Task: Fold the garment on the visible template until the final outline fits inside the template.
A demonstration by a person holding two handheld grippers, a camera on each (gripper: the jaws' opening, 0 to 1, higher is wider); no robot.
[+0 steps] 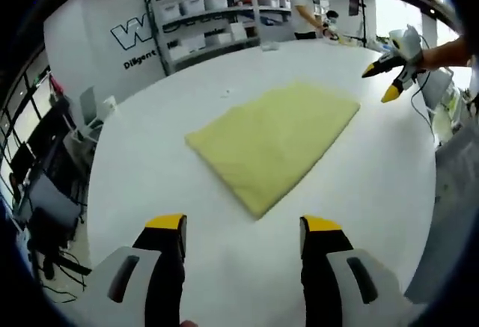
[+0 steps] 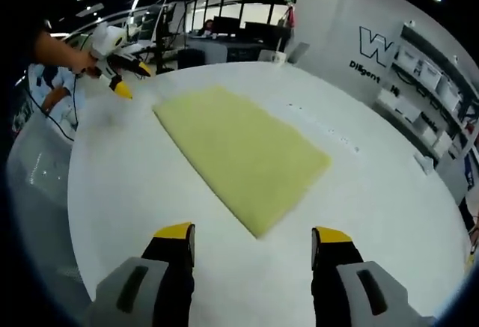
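One folded yellow garment [image 1: 275, 143]; one white table [image 1: 150, 170]; two grippers, left gripper [image 1: 242, 230] and right gripper [image 2: 253, 241].

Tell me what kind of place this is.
Probably a lab or workshop with office space. A folded yellow garment lies on a big white table; behind stand metal shelves of bins, lettering on a white wall, and desks with monitors.

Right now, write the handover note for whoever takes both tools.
Left tool: open, holds nothing, above the white table short of the garment.
Right tool: open, holds nothing, at another side of the garment.
Yellow garment: lies flat as a folded rectangle mid-table, touched by neither tool.
Done: folding looks finished.
Left: I can make out no template outline, so check the fit before stopping.
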